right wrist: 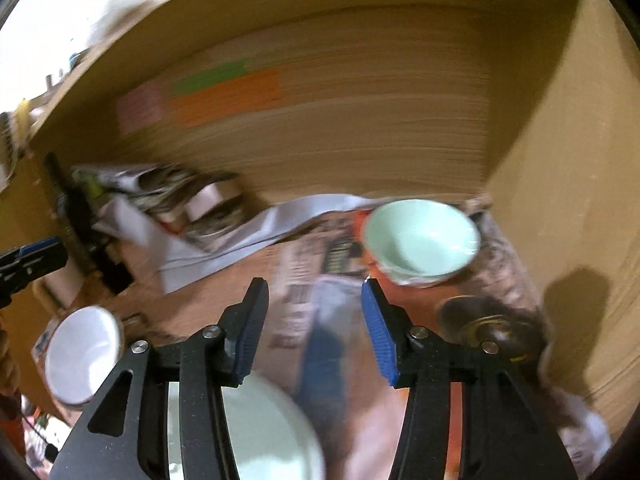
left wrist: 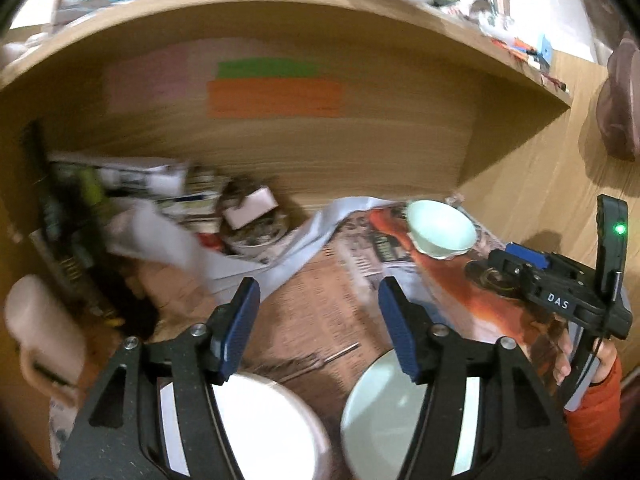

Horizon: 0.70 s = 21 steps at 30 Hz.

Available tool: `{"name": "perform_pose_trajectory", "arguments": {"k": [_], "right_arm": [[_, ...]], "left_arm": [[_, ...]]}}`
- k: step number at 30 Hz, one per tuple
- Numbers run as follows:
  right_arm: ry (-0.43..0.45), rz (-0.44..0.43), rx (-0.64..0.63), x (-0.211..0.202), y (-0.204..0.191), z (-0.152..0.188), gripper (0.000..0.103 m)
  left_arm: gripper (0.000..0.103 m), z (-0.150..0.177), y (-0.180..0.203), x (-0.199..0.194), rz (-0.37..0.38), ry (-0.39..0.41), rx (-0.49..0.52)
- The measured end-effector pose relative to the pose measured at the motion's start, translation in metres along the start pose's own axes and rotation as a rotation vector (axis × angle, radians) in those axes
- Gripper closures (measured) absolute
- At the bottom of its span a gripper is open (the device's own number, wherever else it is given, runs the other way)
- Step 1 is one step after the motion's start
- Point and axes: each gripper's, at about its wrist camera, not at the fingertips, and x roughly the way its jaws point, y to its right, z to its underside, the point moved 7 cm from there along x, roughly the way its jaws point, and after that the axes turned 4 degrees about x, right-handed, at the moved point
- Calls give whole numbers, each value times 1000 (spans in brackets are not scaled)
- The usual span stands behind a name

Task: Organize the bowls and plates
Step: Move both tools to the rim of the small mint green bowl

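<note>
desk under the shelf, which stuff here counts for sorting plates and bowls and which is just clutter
For the job:
- mint green bowl
- white bowl
- pale green plate
- left tongs and right tongs, both open and empty

Just lying about:
- newspaper sheets
- pile of papers and boxes
- sticky notes on the back panel
- dark round object, too blurred to identify

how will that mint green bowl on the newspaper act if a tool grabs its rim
The mint green bowl looks glazed, with a glare spot, so probably rigid, slick and breakable. It sits tilted on crumpled newspaper, so a push may rock or tip it.
</note>
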Motion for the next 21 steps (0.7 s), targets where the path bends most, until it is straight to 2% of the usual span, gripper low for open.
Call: {"name": "perform_pose_trajectory", "arguments": {"k": [4,11,21], "right_arm": [[-1,51,46,8,34,-9,58],[-60,130,124,46,81,-10,58],[-158,230,184,93,127,0,58]], "left_arm": [[41,-16,25,34,41,-50,37],[41,-29,51,95,48,-147,102],[41,-20,55,168,65,-294,131]]}}
